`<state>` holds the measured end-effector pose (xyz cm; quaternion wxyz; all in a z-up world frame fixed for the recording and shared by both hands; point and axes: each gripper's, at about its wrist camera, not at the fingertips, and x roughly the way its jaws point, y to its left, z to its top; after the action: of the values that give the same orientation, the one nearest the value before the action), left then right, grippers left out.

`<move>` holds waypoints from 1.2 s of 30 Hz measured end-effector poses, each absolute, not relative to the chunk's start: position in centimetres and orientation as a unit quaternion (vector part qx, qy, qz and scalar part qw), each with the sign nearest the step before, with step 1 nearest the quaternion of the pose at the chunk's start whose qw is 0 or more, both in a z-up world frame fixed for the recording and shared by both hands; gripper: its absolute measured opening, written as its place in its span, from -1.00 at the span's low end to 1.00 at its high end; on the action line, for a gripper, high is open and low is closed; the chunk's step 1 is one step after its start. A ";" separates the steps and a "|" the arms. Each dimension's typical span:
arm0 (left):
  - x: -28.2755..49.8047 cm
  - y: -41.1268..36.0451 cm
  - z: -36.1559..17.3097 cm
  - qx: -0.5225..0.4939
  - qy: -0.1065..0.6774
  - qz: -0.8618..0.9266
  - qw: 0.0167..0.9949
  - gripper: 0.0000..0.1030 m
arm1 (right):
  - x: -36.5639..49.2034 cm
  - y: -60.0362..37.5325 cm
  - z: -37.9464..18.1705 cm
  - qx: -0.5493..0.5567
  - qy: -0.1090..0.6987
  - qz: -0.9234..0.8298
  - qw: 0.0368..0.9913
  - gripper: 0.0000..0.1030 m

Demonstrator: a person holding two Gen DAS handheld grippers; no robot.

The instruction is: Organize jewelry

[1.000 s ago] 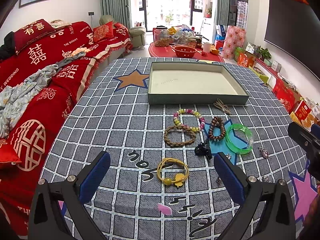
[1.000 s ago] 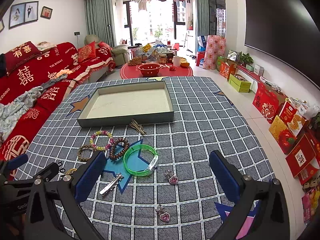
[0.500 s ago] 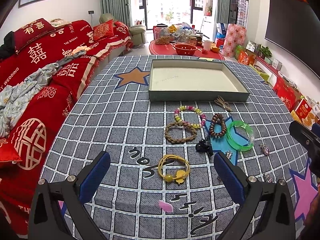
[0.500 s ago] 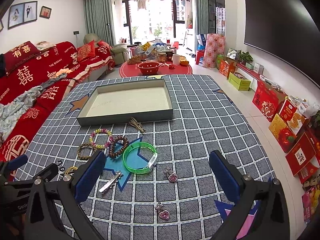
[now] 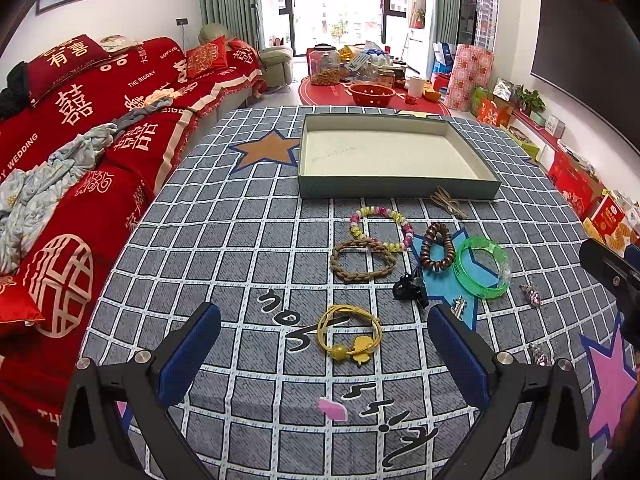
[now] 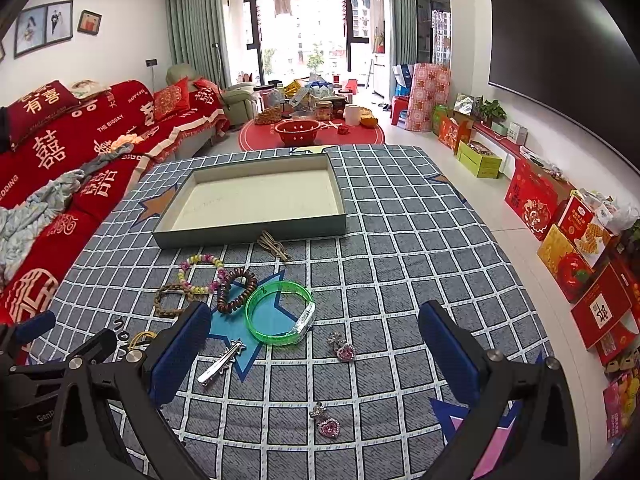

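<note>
Grippers both hover low over the near edge of the bench (image 5: 224, 248), pointing forward at the jewelry. Left gripper (image 5: 324, 344): fingers (image 5: 188, 356) spread wide, empty, with the yellow hair tie (image 5: 349, 333) lying on the cloth between them, not touched. Right gripper (image 6: 314, 350): fingers (image 6: 450, 354) also wide apart, holding nothing; silver hair clip (image 6: 222, 362) sits just beside its left finger, one pink heart charm (image 6: 342, 347) between the fingers, a second pink heart charm (image 6: 326, 422) nearer the camera. Ahead of both: green bangle (image 6: 280, 310), dark brown bead bracelet (image 5: 437, 252) touching it, pastel bead bracelet (image 5: 380, 227) overlapping the braided brown bracelet (image 5: 362, 261), black claw clip (image 5: 409, 289) just in front of the brown beads. Grey tray (image 5: 396, 190) at the far side of the bench is empty inside; tan hair pins (image 5: 448, 202) lie just in front of its wall. Small pink piece (image 5: 332, 409) lies near the bench's front edge. Red sofa (image 5: 80, 128) runs along the left.
</note>
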<state>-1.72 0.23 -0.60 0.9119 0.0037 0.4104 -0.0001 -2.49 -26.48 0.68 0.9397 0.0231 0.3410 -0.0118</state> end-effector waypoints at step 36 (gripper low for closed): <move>0.4 1.2 -4.7 -0.004 0.520 -0.032 0.854 1.00 | -1.8 -28.6 -3.9 0.061 0.460 -0.010 0.886 1.00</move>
<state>0.42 1.21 -4.67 0.8537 -0.0037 0.5198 -0.0324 -1.80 -28.55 -3.93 0.8859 0.0611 0.4598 -0.0101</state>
